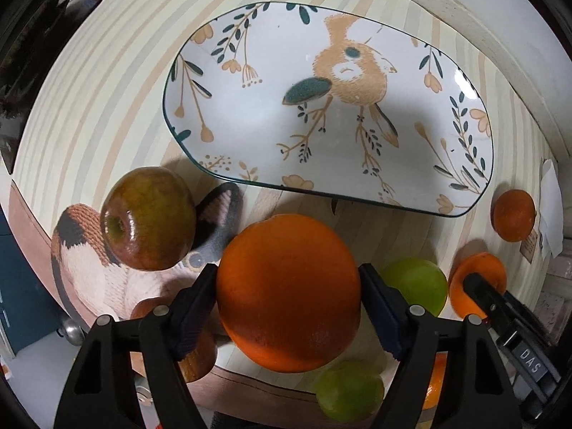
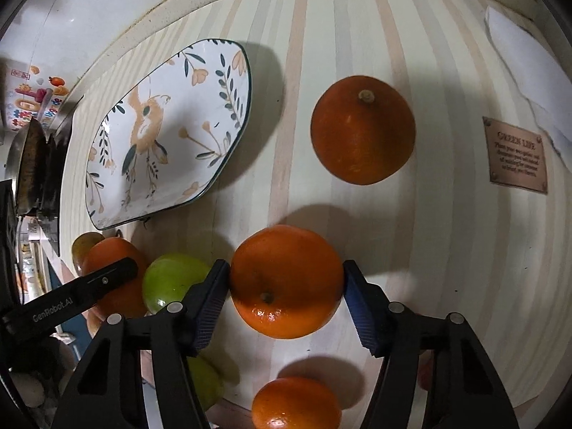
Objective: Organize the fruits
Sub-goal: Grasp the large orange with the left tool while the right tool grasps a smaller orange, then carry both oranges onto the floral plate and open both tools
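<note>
My left gripper is shut on a large orange and holds it above the table, just in front of the bird-patterned plate. My right gripper is shut on a smaller orange; that orange and the right gripper's finger show at the right of the left wrist view. The plate lies at the left of the right wrist view with nothing in it. A red-green apple, green apples and more oranges lie on the striped cloth.
A brown label and a white paper lie at the right. A knitted cat figure is on the cloth under the apple. A dark pan stands at the far left beyond the table's edge.
</note>
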Action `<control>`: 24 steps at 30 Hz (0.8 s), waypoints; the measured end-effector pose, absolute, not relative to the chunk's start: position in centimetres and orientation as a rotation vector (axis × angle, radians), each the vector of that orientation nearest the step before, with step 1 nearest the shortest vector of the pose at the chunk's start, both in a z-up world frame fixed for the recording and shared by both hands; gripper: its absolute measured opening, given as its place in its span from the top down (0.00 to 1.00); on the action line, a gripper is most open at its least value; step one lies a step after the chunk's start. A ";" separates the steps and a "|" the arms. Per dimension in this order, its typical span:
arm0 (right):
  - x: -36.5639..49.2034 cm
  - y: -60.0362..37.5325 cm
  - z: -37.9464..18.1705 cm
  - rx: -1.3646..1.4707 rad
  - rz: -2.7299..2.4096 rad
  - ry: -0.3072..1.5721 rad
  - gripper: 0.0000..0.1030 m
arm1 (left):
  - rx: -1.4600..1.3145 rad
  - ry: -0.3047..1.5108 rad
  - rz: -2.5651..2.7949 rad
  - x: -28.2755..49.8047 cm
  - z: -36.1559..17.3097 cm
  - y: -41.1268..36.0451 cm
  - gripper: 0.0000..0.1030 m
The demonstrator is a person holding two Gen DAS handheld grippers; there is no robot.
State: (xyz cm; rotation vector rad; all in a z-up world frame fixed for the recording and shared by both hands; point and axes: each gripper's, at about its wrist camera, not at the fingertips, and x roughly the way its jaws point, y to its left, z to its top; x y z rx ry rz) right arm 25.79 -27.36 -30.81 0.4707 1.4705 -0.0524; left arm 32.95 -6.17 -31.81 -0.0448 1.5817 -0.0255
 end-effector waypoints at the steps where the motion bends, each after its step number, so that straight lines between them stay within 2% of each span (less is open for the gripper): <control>1: 25.7 -27.4 -30.7 0.470 -0.051 1.463 0.36 | -0.044 1.575 -0.029 32.7 -31.4 -6.2 0.26; 8: 25.7 -27.7 -27.4 0.480 -0.011 1.407 0.36 | -0.094 1.508 -0.094 31.7 -26.1 -6.4 0.26; 14: 29.1 -25.8 -24.3 0.474 0.080 1.341 0.36 | -0.164 1.462 -0.160 36.6 -21.5 -6.0 0.26; 19: 34.3 -23.3 -24.8 0.407 0.132 1.311 0.36 | -0.160 1.468 -0.131 43.0 -23.8 -5.9 0.26; 24: 39.1 -20.8 -27.0 0.325 0.165 1.324 0.37 | -0.187 1.551 -0.115 46.9 -27.5 -5.0 0.26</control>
